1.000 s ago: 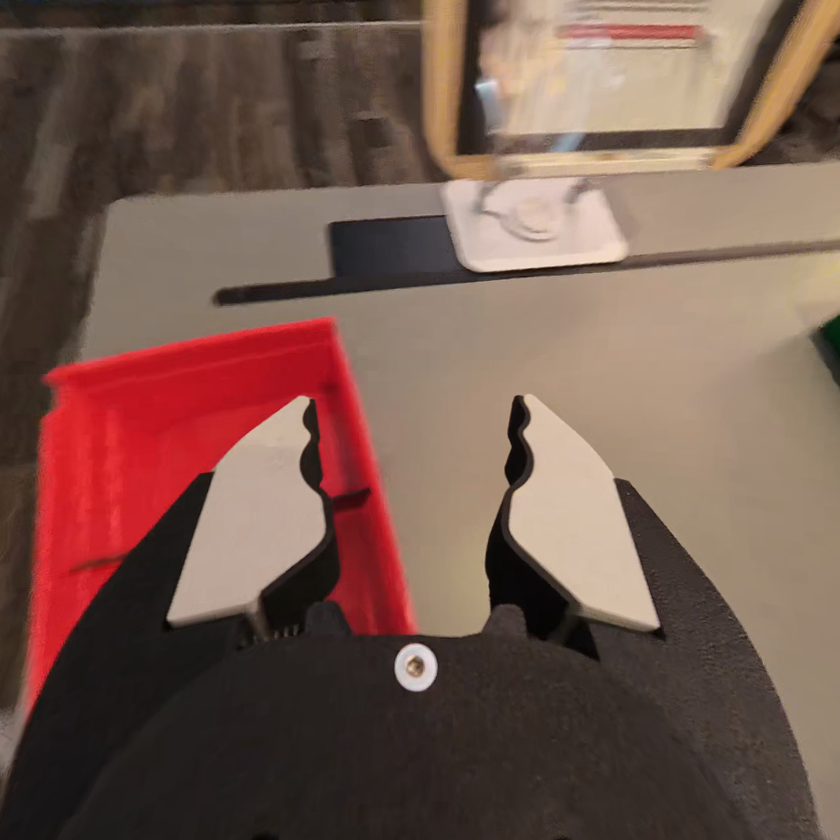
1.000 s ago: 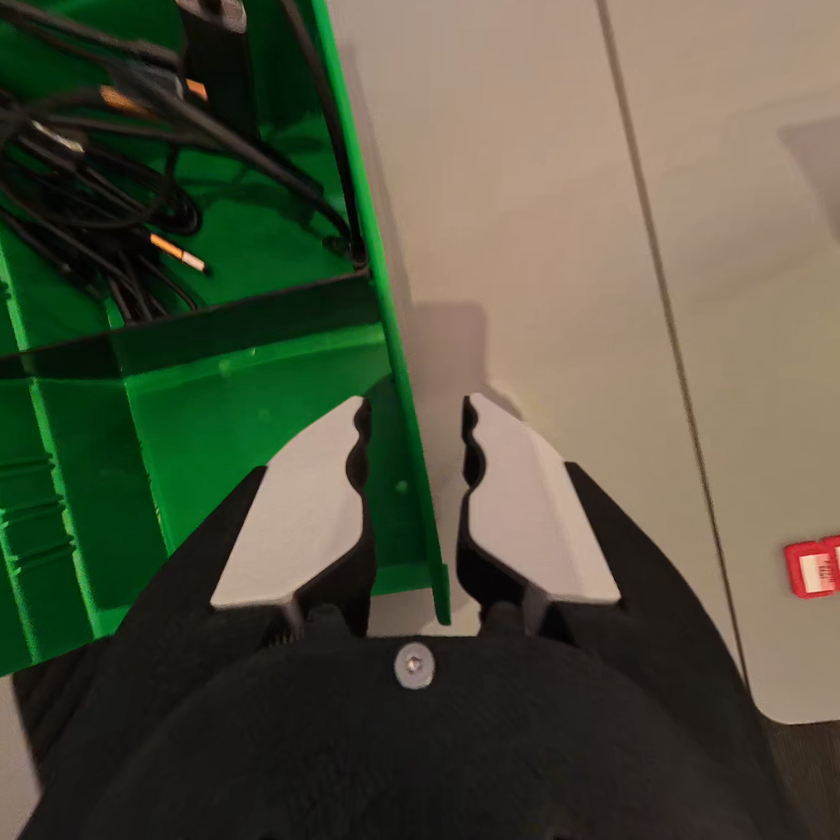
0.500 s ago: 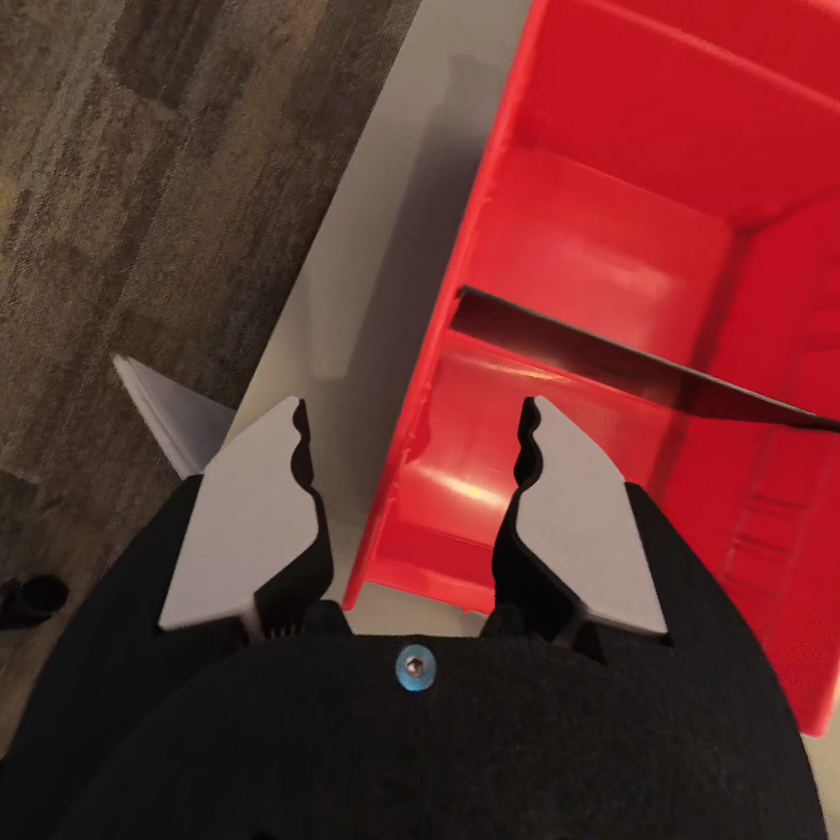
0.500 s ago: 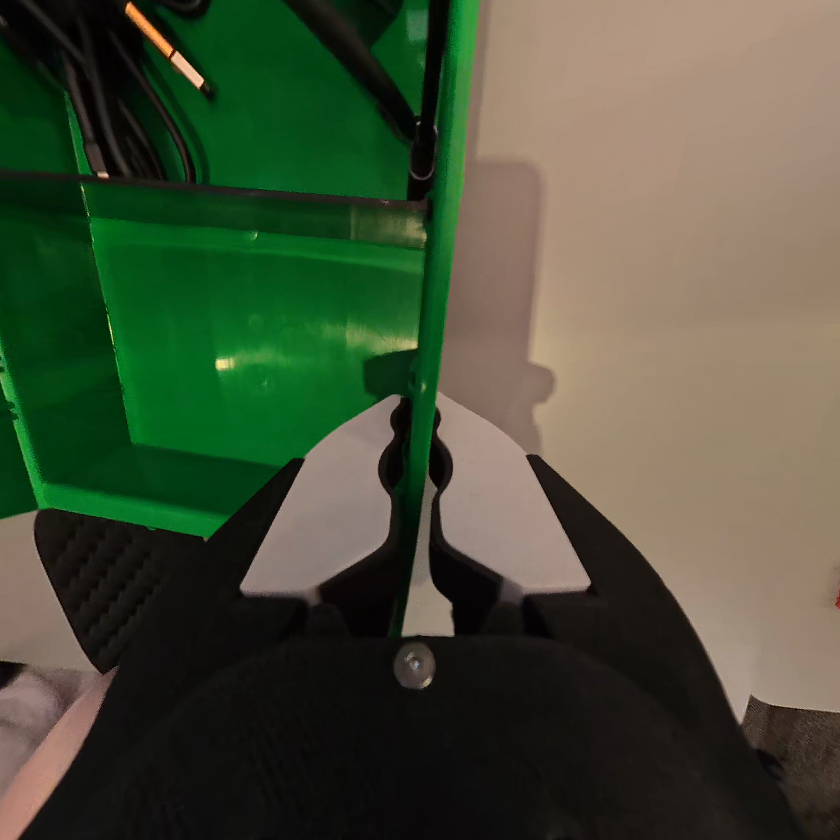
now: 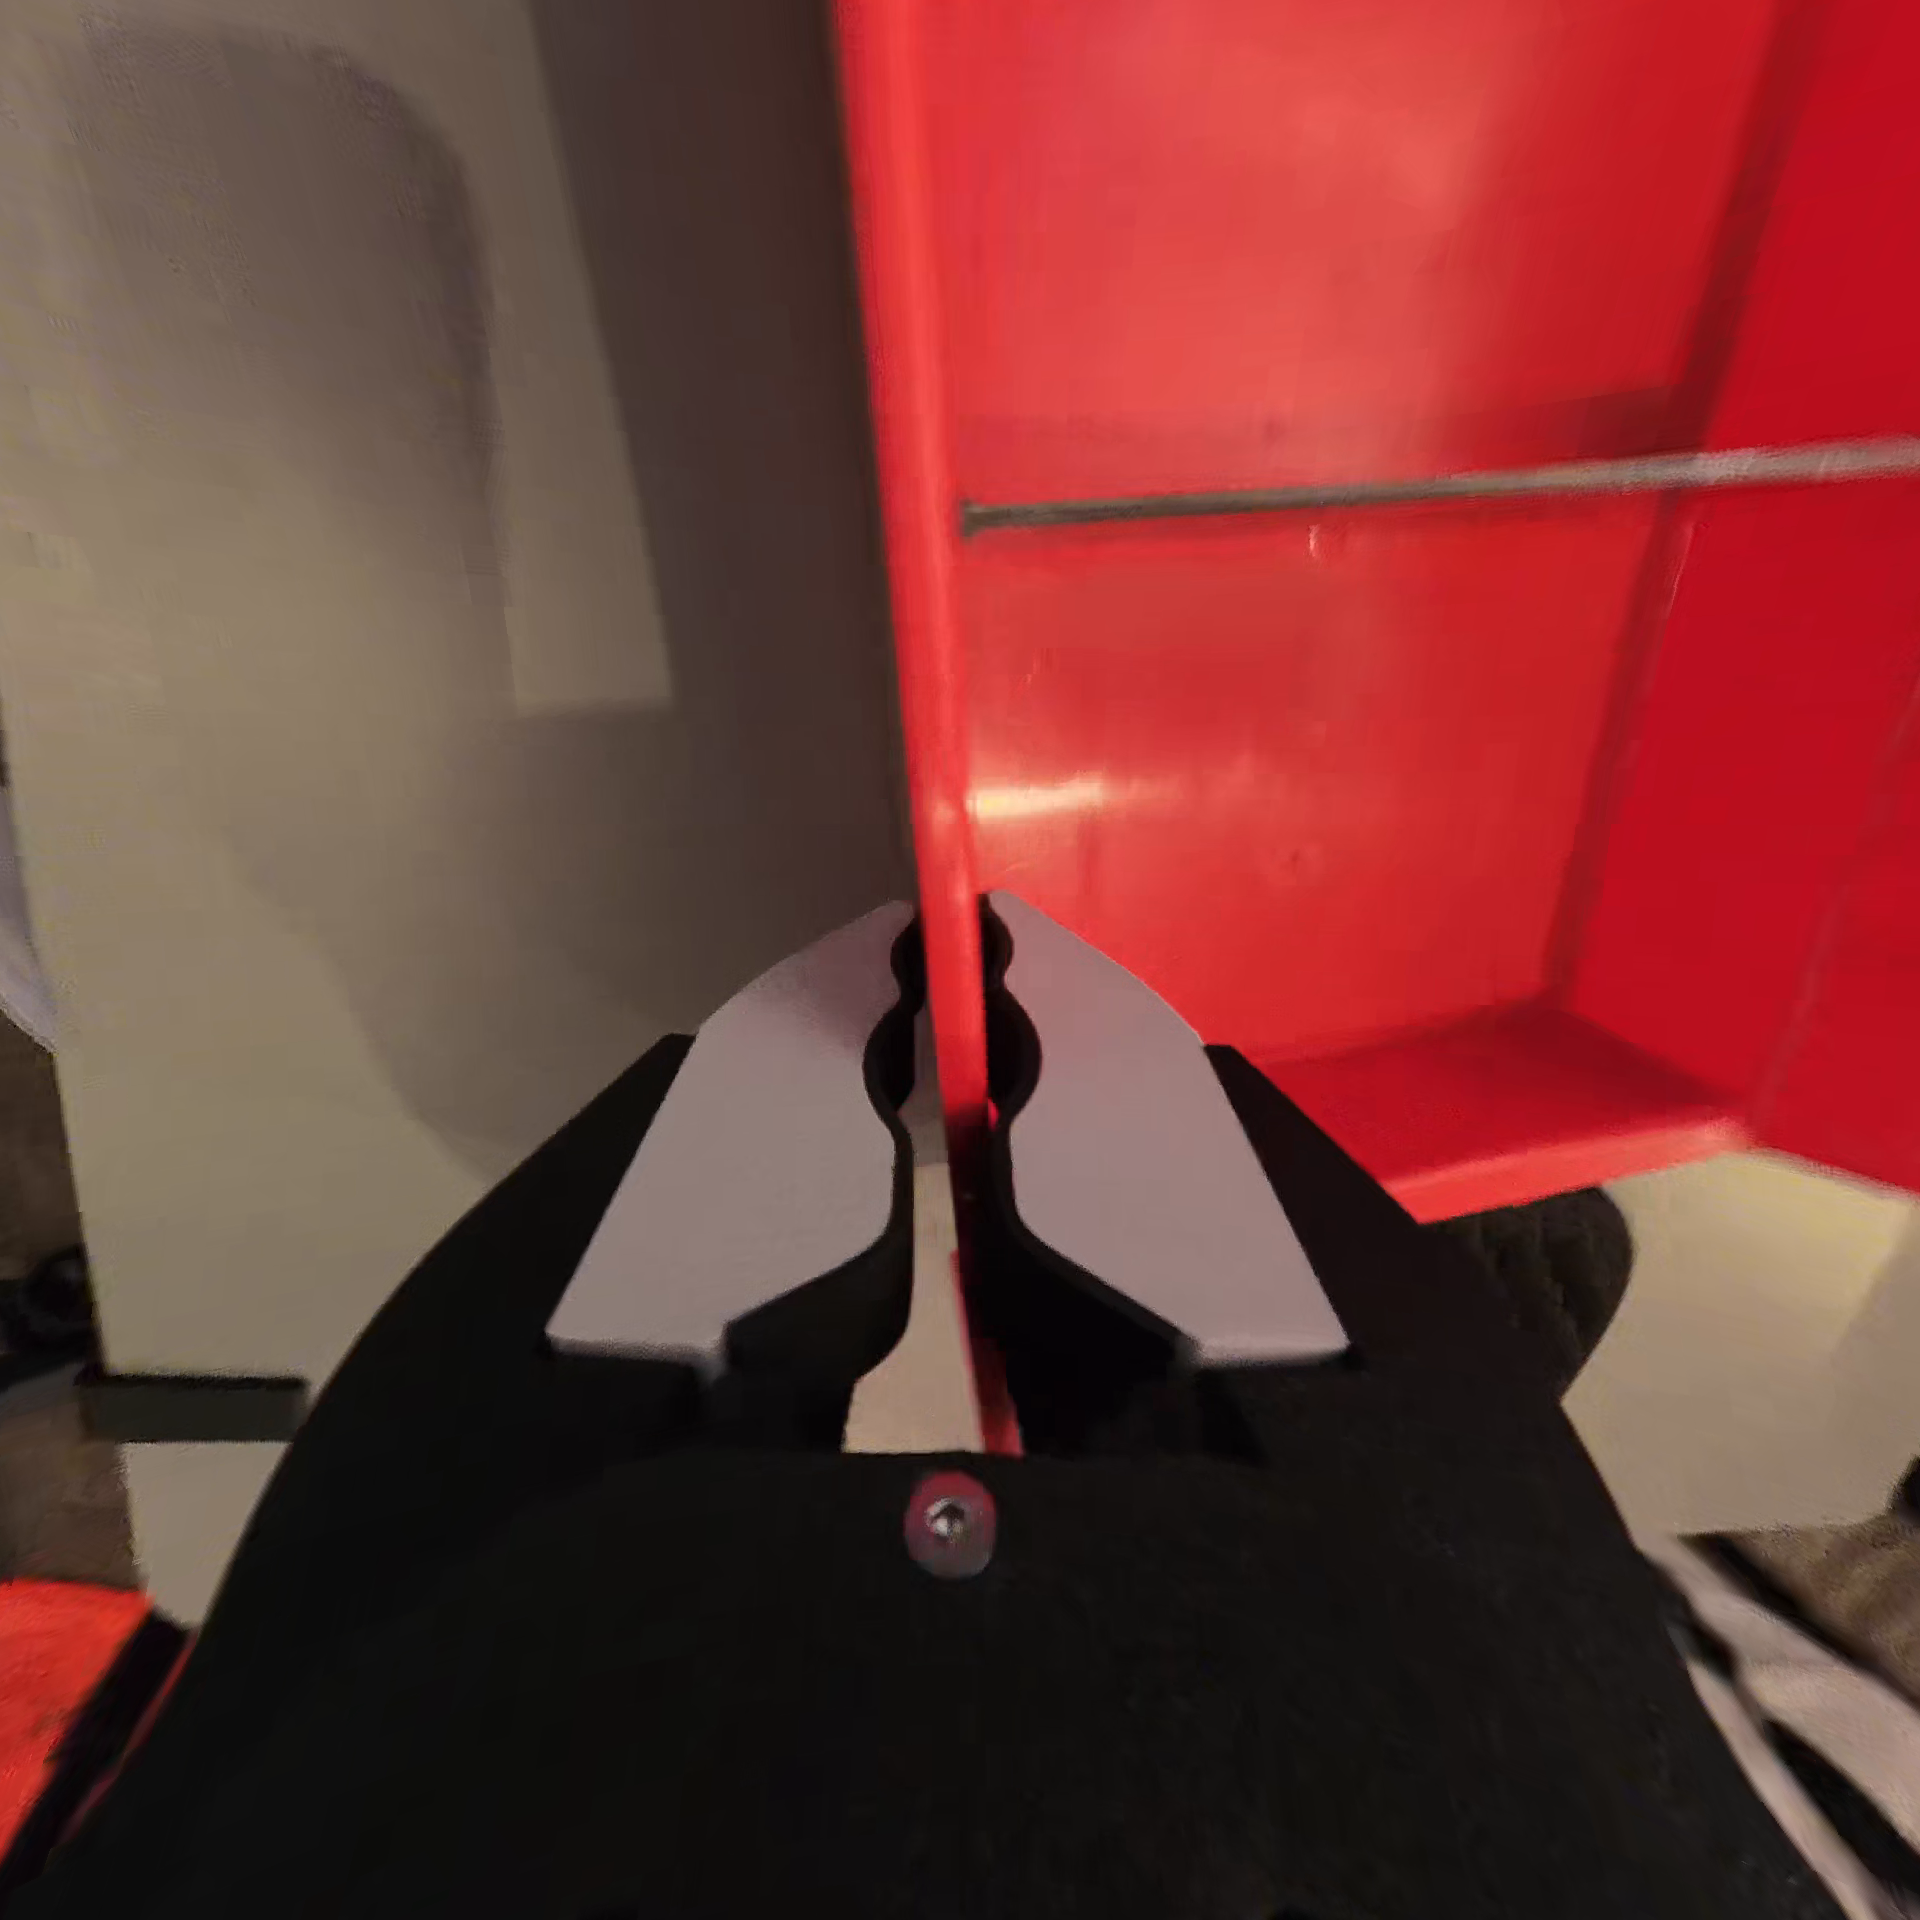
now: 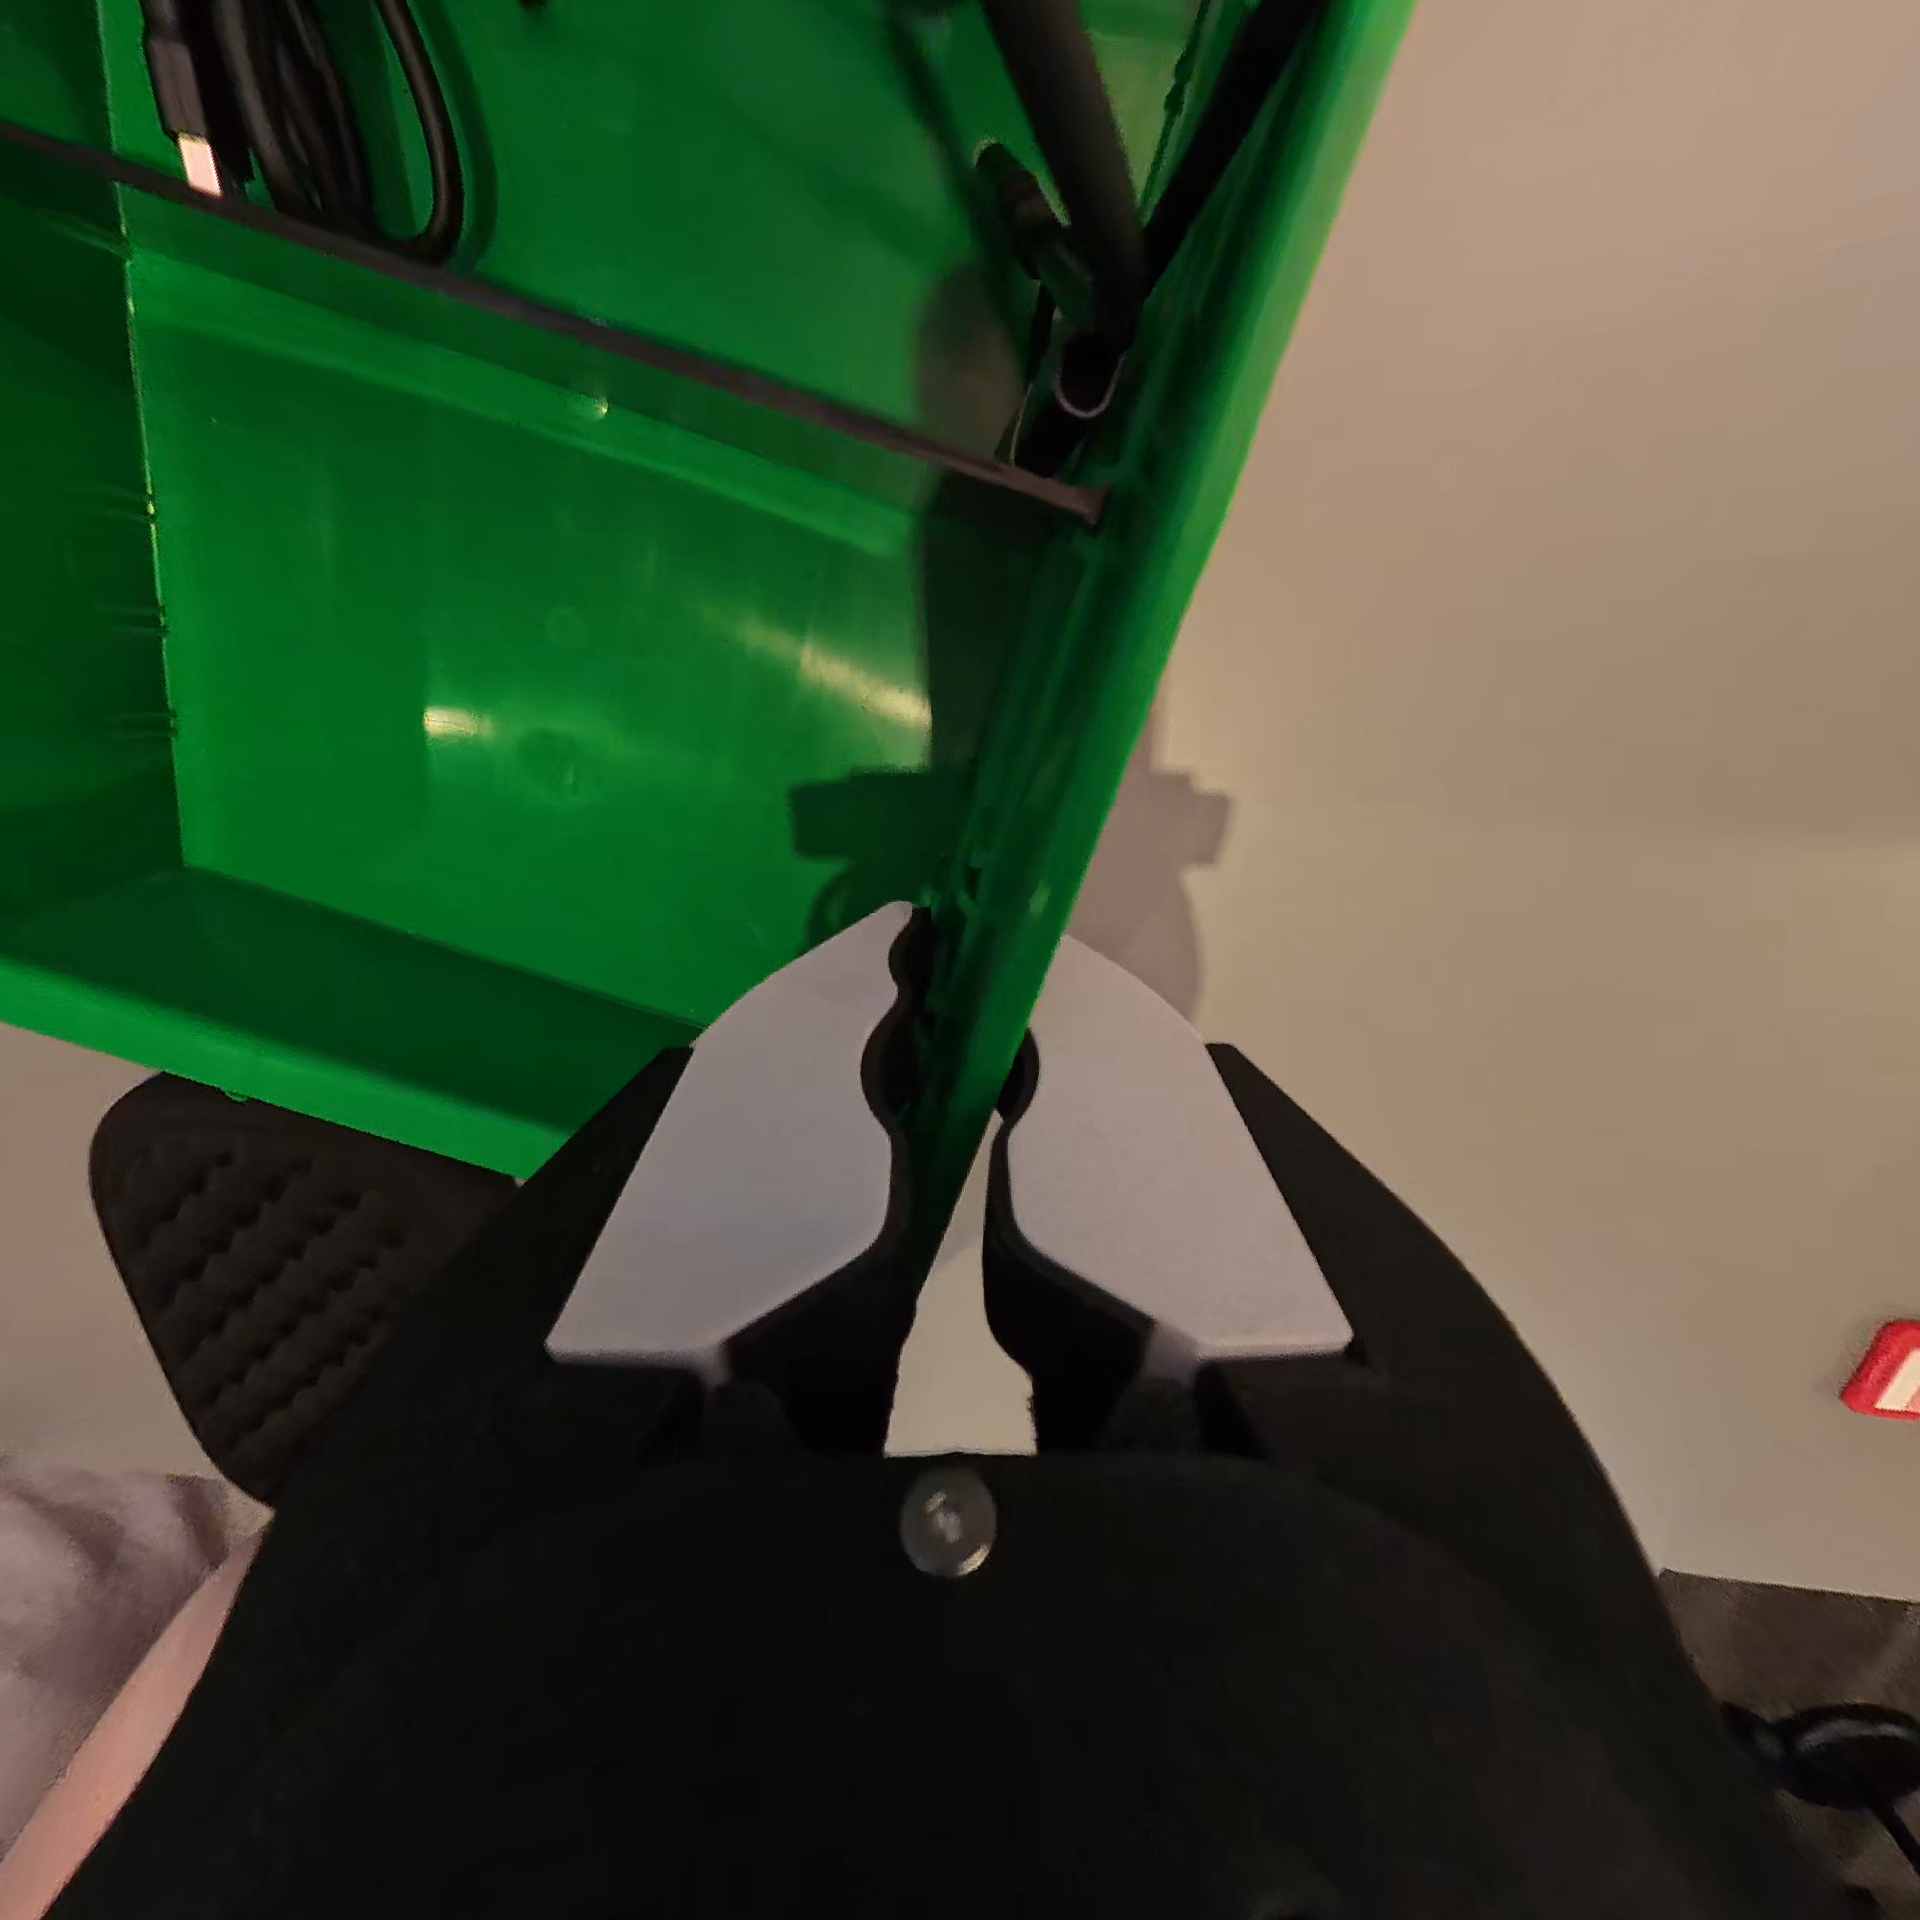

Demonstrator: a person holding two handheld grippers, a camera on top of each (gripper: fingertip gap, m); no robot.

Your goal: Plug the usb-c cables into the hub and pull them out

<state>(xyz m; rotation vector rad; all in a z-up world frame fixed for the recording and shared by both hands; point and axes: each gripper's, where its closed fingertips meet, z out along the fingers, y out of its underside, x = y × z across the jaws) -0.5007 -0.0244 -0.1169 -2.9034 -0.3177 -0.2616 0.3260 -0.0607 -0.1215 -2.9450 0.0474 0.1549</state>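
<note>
Table (image 5: 312, 831), pale and bare, carries two divided bins. Left gripper (image 5: 948, 914) is clamped on the left wall of the red bin (image 5: 1351, 831). Right gripper (image 6: 966, 925) is clamped on the right wall of the green bin (image 6: 468, 675), whose far compartment holds black cables (image 6: 343, 125); a small red tag (image 6: 1886, 1382) lies near right.
</note>
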